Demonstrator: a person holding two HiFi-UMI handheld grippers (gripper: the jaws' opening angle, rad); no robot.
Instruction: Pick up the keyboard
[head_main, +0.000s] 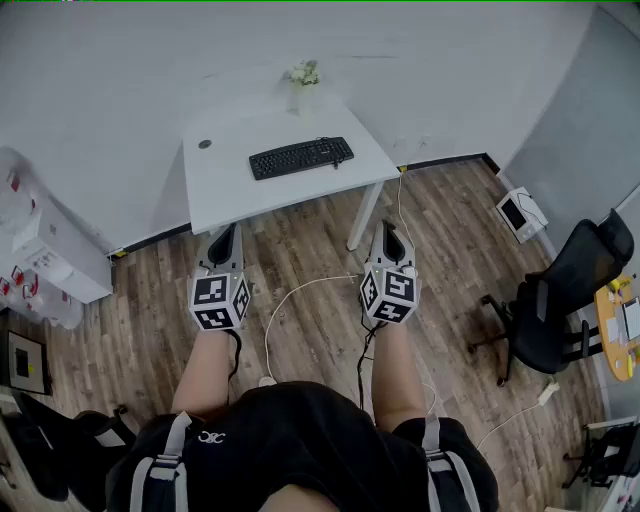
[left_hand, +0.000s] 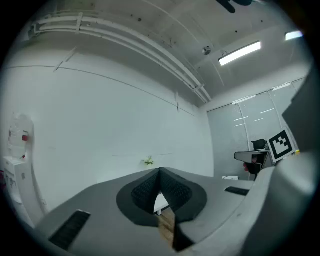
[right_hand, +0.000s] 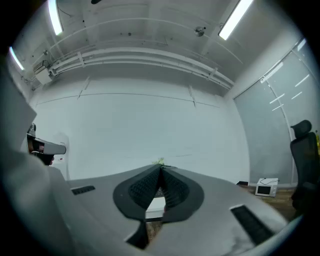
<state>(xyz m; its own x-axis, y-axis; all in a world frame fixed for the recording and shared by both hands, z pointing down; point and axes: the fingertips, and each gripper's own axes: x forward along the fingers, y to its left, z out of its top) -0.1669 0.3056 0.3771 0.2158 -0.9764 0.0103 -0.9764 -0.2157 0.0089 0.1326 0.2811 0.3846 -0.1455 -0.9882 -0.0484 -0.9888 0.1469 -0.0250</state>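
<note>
A black keyboard (head_main: 301, 157) lies on the white desk (head_main: 230, 185) near the far wall in the head view. My left gripper (head_main: 225, 238) is held over the wooden floor just short of the desk's front edge, level, jaws shut with nothing between them. My right gripper (head_main: 389, 238) hovers beside the desk's right leg, also shut and empty. In the left gripper view the gripper (left_hand: 159, 171) shows closed black pads with a strip of desk and floor behind. In the right gripper view the gripper (right_hand: 161, 169) shows the same, the desk edge (right_hand: 155, 205) beyond it.
A small potted plant (head_main: 303, 75) stands at the desk's back edge. A black office chair (head_main: 560, 295) and a white box (head_main: 520, 213) are at the right. White shelving (head_main: 45, 255) stands at the left. White cables (head_main: 290, 300) trail over the floor.
</note>
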